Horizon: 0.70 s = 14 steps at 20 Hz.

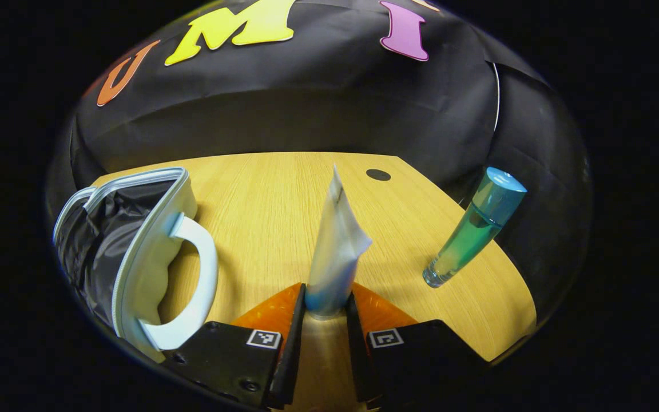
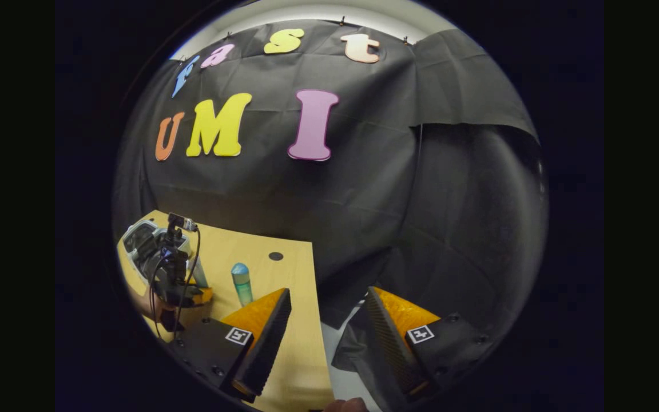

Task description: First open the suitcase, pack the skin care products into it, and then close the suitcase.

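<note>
In the left gripper view my left gripper [image 1: 325,306] is shut on a pale squeeze tube [image 1: 336,246] that stands cap down, its crimped end pointing up. The small suitcase [image 1: 135,257] lies open at the left, its dark lining and white handle showing. A teal bottle [image 1: 474,228] stands upright on the wooden table [image 1: 284,200] to the right. In the right gripper view my right gripper [image 2: 326,326] is open and holds nothing, hovering over the table's right edge. Farther off there, the left gripper [image 2: 178,274] sits beside the suitcase [image 2: 141,240] and the teal bottle [image 2: 242,283].
A small dark round hole [image 1: 378,174] marks the table's far side. Black cloth walls close in behind and to the right. In the right gripper view the table edge [image 2: 315,320] drops to a pale floor [image 2: 341,377].
</note>
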Motion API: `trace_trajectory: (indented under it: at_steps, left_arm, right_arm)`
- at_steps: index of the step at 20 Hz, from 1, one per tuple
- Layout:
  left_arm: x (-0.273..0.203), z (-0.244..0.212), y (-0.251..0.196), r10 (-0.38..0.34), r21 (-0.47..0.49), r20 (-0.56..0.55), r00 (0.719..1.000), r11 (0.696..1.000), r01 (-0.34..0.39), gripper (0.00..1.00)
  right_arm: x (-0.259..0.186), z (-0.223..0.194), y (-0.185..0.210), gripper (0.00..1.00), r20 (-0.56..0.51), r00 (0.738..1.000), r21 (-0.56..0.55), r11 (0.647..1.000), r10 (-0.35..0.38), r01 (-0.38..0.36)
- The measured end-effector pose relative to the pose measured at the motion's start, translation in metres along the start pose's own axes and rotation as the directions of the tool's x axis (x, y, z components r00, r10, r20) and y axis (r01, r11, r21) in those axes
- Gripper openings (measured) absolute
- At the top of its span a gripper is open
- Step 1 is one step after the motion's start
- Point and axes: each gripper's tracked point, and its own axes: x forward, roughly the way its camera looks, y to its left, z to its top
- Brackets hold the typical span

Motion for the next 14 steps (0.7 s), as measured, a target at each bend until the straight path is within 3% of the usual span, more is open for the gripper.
trace_trajectory:
  at_steps: [2, 4, 5, 6, 7, 8, 14]
  left_arm:
    - [-0.011, 0.008, -0.003, -0.019, -0.002, 0.017, 1.000, 1.000, 0.019, 0.39]
    - [-0.033, 0.016, -0.007, -0.047, -0.009, 0.017, 0.999, 0.999, 0.047, 0.37]
    - [-0.047, 0.021, -0.007, -0.057, -0.018, 0.025, 0.998, 0.998, 0.057, 0.31]
    - [-0.062, 0.026, -0.006, -0.062, -0.028, 0.032, 0.998, 0.998, 0.063, 0.43]
    - [-0.077, 0.029, -0.003, -0.062, -0.040, 0.041, 0.997, 0.997, 0.064, 0.43]
    - [-0.093, 0.032, 0.001, -0.058, -0.048, 0.048, 0.997, 0.997, 0.060, 0.36]
    - [-0.172, 0.032, 0.029, -0.021, -0.174, 0.049, 0.999, 0.984, 0.029, 0.36]
  right_arm:
    - [0.011, -0.009, 0.014, 0.80, -0.008, 0.999, 0.006, 0.999, 0.039, -0.039]
    - [0.029, -0.025, 0.043, 0.80, -0.026, 0.992, 0.037, 0.992, 0.124, -0.123]
    - [0.041, -0.040, 0.061, 0.80, -0.048, 0.985, 0.055, 0.985, 0.167, -0.165]
    - [0.051, -0.055, 0.078, 0.80, -0.078, 0.975, 0.077, 0.977, 0.206, -0.201]
    - [0.063, -0.067, 0.097, 0.80, -0.103, 0.965, 0.103, 0.968, 0.240, -0.230]
    - [0.074, -0.079, 0.113, 0.80, -0.127, 0.956, 0.122, 0.961, 0.264, -0.250]
    - [0.121, -0.108, 0.178, 0.80, -0.193, 0.921, 0.168, 0.936, 0.339, -0.310]
